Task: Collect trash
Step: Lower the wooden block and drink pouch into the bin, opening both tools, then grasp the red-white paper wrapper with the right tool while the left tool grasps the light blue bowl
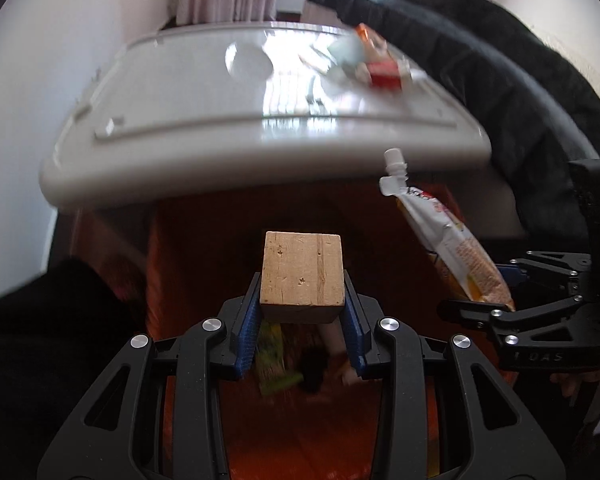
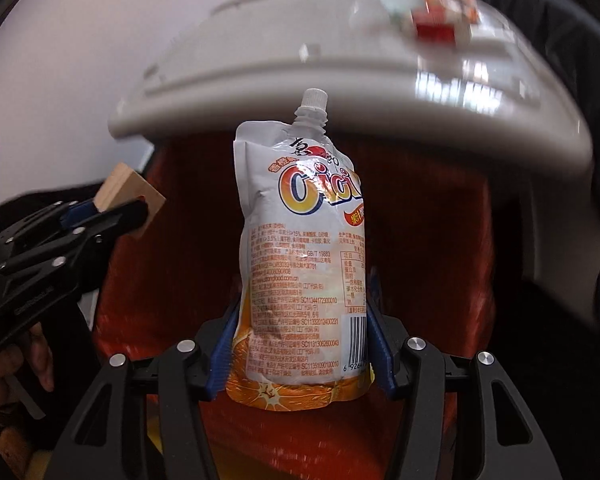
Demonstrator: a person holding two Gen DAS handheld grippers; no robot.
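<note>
Right now both tools are loaded and hanging over the orange bin [image 1: 300, 420], so I judge the step to be the carry-and-drop stage of collecting trash. My left gripper [image 1: 302, 304] is clamped on a wooden block [image 1: 302, 270], blue pads [image 1: 249, 320] tight against its two sides, the block sticking out past the tips. My right gripper [image 2: 300, 344] holds a spouted juice pouch [image 2: 300, 248] by its lower half, cap pointing away from me, pads pressing its edges. Below the left tool, inside the bin, I make out a green wrapper [image 1: 274, 364] and something dark, both blurred. Beyond the bin sits a white tabletop [image 1: 180, 92], and on its far right side more litter waits: a red carton [image 1: 384, 74] among pale scraps, too smeared to name. A black padded jacket [image 1: 480, 80] drapes to the right. Next move, as I read it: hold each tool over the bin mouth, then release so block and pouch fall inside, clear of the rim.
</note>
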